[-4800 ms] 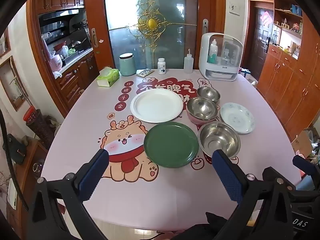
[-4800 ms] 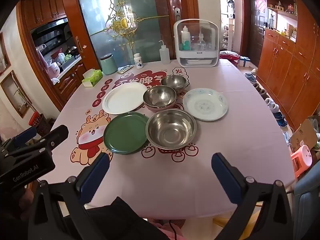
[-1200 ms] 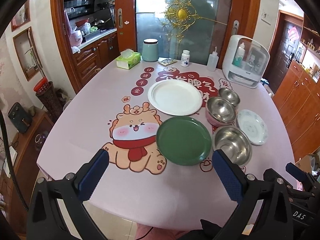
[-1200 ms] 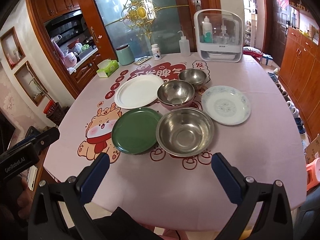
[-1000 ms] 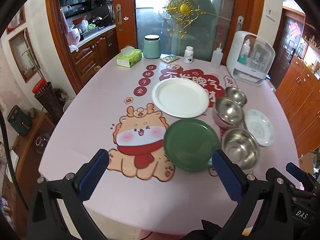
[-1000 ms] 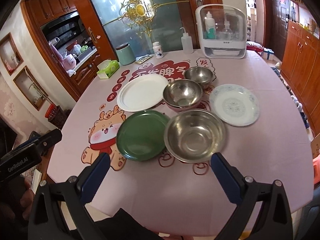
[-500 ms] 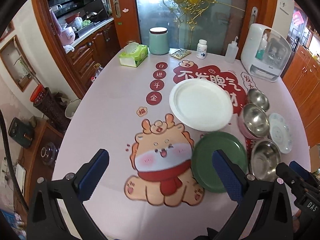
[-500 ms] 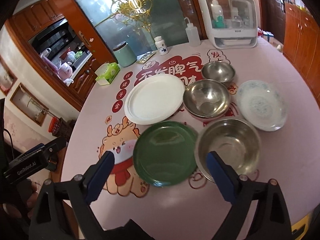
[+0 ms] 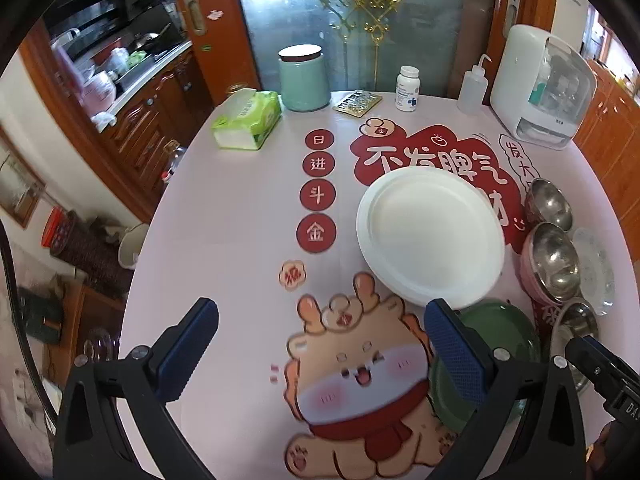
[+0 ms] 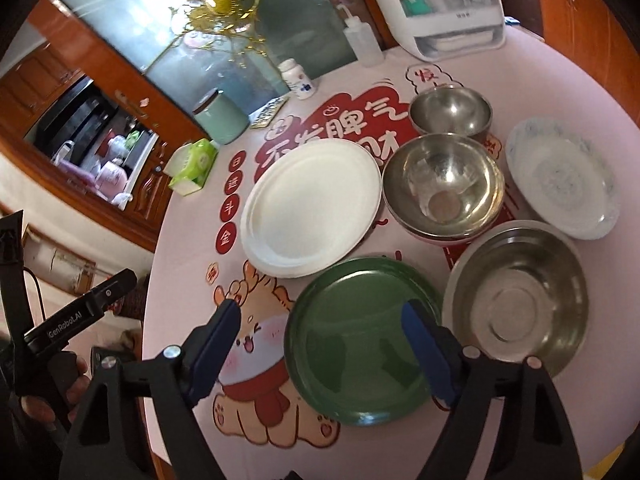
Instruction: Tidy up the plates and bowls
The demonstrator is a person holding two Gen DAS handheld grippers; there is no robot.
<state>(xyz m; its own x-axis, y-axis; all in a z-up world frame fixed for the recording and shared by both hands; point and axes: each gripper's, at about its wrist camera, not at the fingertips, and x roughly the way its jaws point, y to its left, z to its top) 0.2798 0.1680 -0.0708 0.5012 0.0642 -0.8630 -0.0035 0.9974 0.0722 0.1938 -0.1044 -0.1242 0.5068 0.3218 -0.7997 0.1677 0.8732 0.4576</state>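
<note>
Right gripper [image 10: 320,328] is hovering over the green plate [image 10: 360,336], jaws closing with nothing between them yet; the right finger sits above the plate's right rim, the left one off its left edge over the cartoon print. Left gripper [image 9: 320,340] is hanging over the bare surface [image 9: 240,208] left of the plates, jaws apart, empty.

All dishes are sitting on the surface: white plate [image 10: 312,204] just behind the green one, large steel bowl [image 10: 520,304] right beside it, two smaller steel bowls [image 10: 444,184] further back, patterned plate [image 10: 560,188] far right.

Green plate is looking rigid, glossy, likely slippery and low-profile. Best bet: pinching the raised rim at the near edge, one jaw under the lip.
</note>
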